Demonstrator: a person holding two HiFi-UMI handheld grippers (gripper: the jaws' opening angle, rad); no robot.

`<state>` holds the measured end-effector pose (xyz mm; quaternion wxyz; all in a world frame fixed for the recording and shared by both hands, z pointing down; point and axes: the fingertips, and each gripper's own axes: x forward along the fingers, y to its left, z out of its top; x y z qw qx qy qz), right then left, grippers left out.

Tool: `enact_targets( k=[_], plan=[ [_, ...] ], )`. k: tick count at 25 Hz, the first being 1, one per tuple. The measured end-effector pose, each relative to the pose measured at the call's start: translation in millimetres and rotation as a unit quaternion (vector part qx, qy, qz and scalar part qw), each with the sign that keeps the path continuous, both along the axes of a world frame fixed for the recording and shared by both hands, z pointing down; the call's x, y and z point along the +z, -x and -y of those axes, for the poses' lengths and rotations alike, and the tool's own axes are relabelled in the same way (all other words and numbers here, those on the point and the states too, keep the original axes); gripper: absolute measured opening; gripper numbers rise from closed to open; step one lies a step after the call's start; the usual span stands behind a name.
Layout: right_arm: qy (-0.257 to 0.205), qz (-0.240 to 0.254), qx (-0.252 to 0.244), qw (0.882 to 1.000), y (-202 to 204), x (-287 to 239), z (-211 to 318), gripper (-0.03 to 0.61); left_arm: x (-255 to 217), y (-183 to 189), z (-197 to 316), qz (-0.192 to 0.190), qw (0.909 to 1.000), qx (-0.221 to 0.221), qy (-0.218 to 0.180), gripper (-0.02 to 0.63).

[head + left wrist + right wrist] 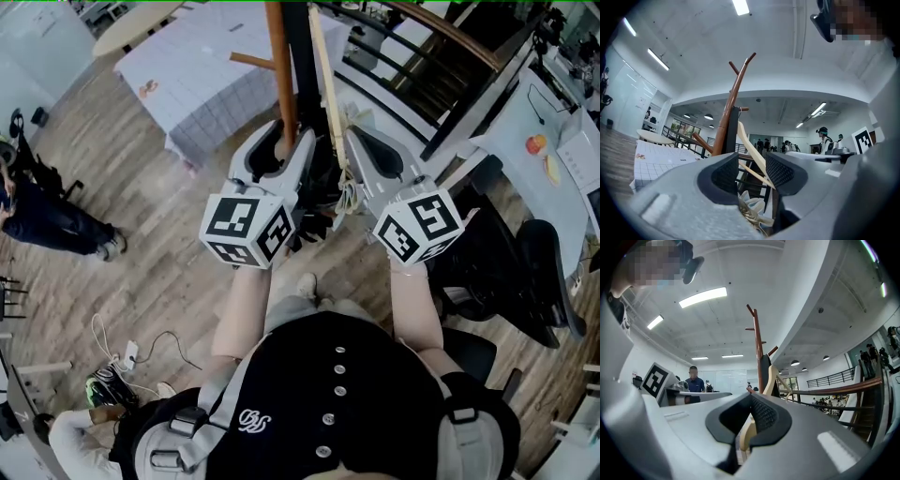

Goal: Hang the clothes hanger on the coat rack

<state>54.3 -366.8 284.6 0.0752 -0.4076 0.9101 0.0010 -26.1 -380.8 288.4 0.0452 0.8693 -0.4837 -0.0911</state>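
Close against the coat rack [278, 66], held the clothes hanger [323, 84] clamped by one pale arm in the right gripper [352, 141], probably to steer it toward a peg [248, 61]; held the left gripper [281, 142] alongside, jaws apart and pressing on nothing, seemingly ready to steady; saw from the head view only both grippers flanking the coat rack; found the wood pinched between pads [761, 416] solely in the right gripper view; could not tell whether already hooked.

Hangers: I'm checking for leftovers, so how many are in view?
1: the hanger beside the rack, gripped by the right gripper. Others may be hidden.
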Motion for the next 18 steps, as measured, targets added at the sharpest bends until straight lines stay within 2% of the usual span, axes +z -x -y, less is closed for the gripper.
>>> enact_targets(
  k=[3, 8, 18],
  plan=[
    [-0.006, 0.005, -0.007, 1.0, -1, -2, -9, 0.0, 2, -7, -8, -0.009, 0.9999, 0.009, -0.002, 0.135],
    [-0.004, -0.008, -0.013, 1.0, 0, 2, -20, 0.0, 6, -18, -18, 0.002, 0.9999, 0.016, -0.004, 0.0],
    [0.009, -0.025, -0.015, 1.0, -4, 14, -30, 0.0, 24, -37, -35, 0.045, 0.9973, 0.057, 0.015, -0.001]
  ],
)
